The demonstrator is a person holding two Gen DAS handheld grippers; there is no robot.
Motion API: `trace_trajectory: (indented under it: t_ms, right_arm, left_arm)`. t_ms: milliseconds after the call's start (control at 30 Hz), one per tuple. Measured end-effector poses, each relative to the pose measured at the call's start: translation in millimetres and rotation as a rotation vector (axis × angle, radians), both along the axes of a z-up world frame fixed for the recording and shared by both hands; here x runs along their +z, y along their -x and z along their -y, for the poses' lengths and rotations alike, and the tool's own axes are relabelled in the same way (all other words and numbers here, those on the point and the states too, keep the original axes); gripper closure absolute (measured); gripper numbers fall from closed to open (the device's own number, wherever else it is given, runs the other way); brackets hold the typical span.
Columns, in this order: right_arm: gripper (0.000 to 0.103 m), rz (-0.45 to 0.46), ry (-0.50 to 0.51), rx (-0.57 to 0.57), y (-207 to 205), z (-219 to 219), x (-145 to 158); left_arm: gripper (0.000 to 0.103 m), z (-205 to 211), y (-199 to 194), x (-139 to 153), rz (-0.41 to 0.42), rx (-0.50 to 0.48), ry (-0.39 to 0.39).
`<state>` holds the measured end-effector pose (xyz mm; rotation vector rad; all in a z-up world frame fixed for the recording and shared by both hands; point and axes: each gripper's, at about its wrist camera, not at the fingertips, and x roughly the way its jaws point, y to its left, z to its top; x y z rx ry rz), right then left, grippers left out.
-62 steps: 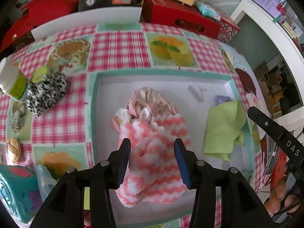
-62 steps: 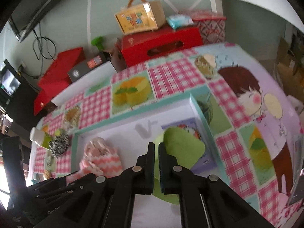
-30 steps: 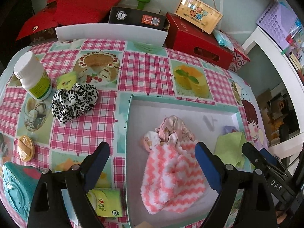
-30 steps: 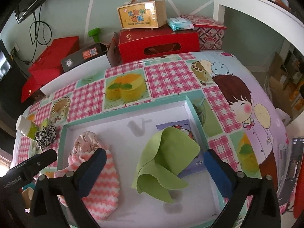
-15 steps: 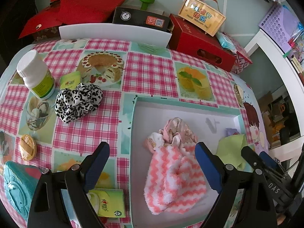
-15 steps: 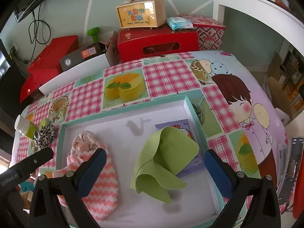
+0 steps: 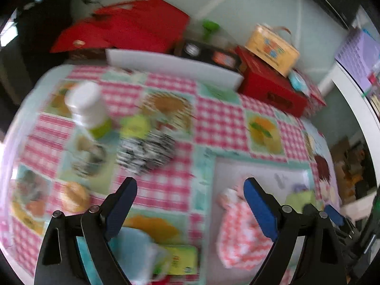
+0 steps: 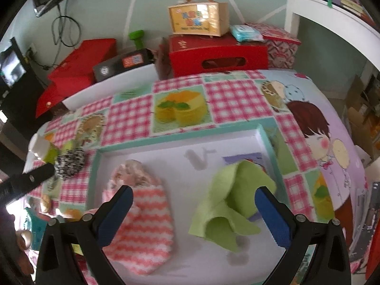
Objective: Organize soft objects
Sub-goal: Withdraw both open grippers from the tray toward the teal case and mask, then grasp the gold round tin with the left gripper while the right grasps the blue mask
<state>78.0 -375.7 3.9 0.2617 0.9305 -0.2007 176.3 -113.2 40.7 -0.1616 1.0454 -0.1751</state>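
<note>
Soft things in and beside the tray, both hand-held grippers spread wide and holding nothing.

Pink-and-white zigzag cloth [image 8: 144, 216] lying flat in the left half of the white tray [image 8: 180, 140], long axis running from the near rim toward the far rim, gathered frilly end pointing away. Crumpled green cloth [image 8: 232, 201] in the right half, near the right rim, bare tray floor between the two. Black-and-white scrunchie [image 7: 144, 154] outside the tray on the checked worktop [image 7: 218, 123], near its left edge, just beside a white bottle [image 7: 86, 108]. Left hand-held gripper [image 7: 190, 204] wide open above the tray's left rim, view blurred; right hand-held gripper [image 8: 193, 213] wide open above the tray.
</note>
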Motion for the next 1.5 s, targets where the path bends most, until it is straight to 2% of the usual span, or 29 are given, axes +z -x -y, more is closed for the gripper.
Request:
trace_trajectory:
  t_ms: [133,367,833,1133,1233,1500]
  right_arm:
    - [0.0,0.025,-0.015,0.049,-4.8,-19.2,4.9]
    - [0.0,0.019,-0.032,0.143,-10.8,-50.8,3.7]
    - [0.0,-0.008,-0.09,0.384,-15.1,-135.8,-6.8]
    - [0.0,-0.05,-0.083,0.535,-11.7,-188.3,-20.0]
    - [0.0,-0.058,-0.09,0.58,-10.5,-201.2,-24.3]
    - [0.001,-0.096,-0.116,0.641,-10.7,-216.5,-41.6]
  left_arm:
    - [0.012,-46.0,2.2,12.4,0.035,0.121,-0.035]
    - [0.012,-109.9,9.5,14.0,0.029,0.285,-0.073]
    - [0.012,-188.1,36.2,0.1,-0.019,0.457,-0.009]
    - [0.012,-232.0,53.7,-20.4,-0.08,0.566,0.018]
    - [0.012,-233.1,53.0,-23.5,-0.086,0.567,0.024]
    - [0.012,-205.6,35.8,-44.0,-0.139,0.458,0.06]
